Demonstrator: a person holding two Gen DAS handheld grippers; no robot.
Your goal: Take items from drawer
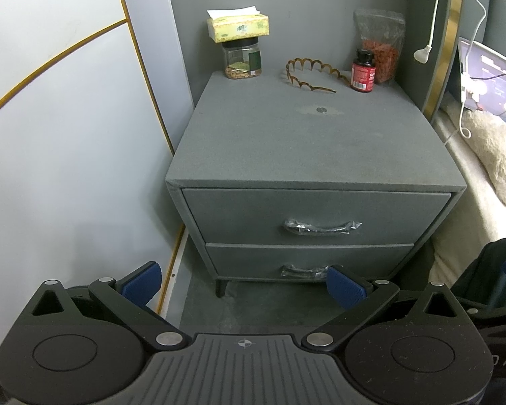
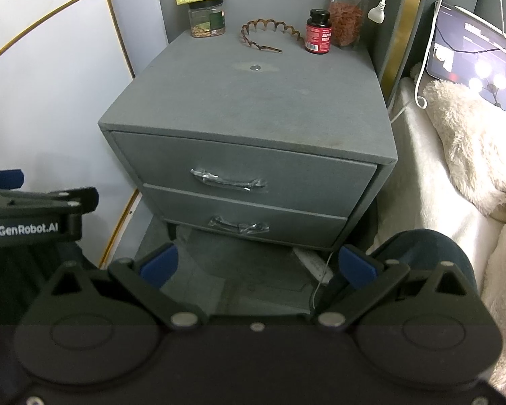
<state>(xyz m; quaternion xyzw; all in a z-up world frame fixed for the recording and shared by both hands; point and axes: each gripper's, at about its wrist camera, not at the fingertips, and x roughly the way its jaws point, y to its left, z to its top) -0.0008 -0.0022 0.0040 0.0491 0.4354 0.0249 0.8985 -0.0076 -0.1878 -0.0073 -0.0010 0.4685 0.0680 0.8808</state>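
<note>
Both drawers of the grey fabric-covered nightstand [image 1: 315, 155] sit closed – contents hidden – while left gripper [image 1: 244, 281] and right gripper [image 2: 258, 265] hang wide apart, empty.

Black grippers, blue fingers [image 1: 345, 290], silver pivot screws, "GenRobot.AI" lettering

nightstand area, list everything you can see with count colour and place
nightstand: 1, grey, between the white wall panel and the bed
drawers: 2, grey, both shut, wrapped handles
tissue box: 1, yellow, on top of the jar
jar: 1, clear with black lid, back left of the top
headband: 1, brown, back middle
pill bottle: 1, red with black cap, back right
pouch: 1, clear with red contents, behind the bottle
charger cable: 1, white, hanging at right
laptop: 1, screen lit, on the bed
blanket: 1, cream, on the bed
left tongs: 1, black with blue pads, open
right tongs: 1, same, open
</note>
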